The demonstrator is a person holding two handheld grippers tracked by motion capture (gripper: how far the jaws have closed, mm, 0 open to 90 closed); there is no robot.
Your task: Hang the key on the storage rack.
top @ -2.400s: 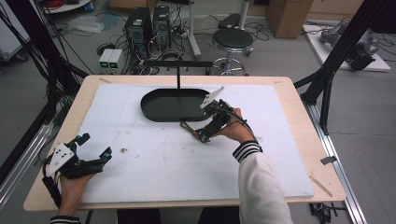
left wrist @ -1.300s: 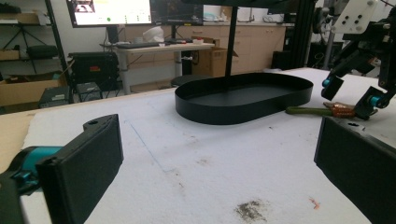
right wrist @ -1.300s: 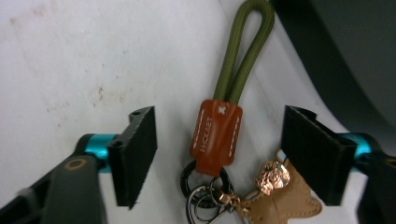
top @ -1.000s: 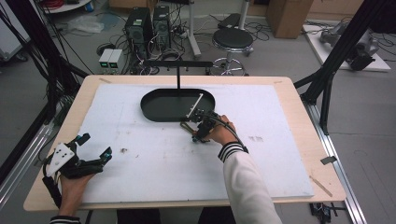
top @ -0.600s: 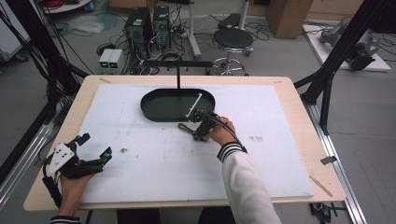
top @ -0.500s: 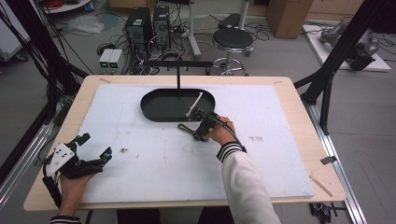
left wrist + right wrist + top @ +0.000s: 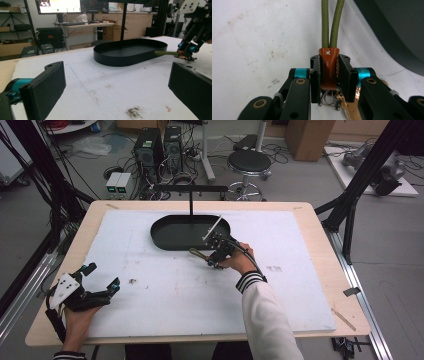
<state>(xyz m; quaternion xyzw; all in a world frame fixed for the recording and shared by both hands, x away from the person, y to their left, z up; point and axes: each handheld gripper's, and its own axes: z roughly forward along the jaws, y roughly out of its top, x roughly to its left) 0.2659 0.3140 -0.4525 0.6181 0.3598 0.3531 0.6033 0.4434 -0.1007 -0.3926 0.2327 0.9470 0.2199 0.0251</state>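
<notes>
Jaws wide apart — black tray [image 7: 130,52] beyond, on white mat [image 7: 112,85].

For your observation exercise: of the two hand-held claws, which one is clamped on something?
The right claw, beside the black oval tray: its jaws pinch the orange leather tab of an olive cord loop. The left claw is open.

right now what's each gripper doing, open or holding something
Left gripper: open, holding nothing.
Right gripper: shut on the keychain's leather tab, green cord ahead.

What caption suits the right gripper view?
Right gripper clamps the brown leather tab of an olive braided cord loop.
</notes>
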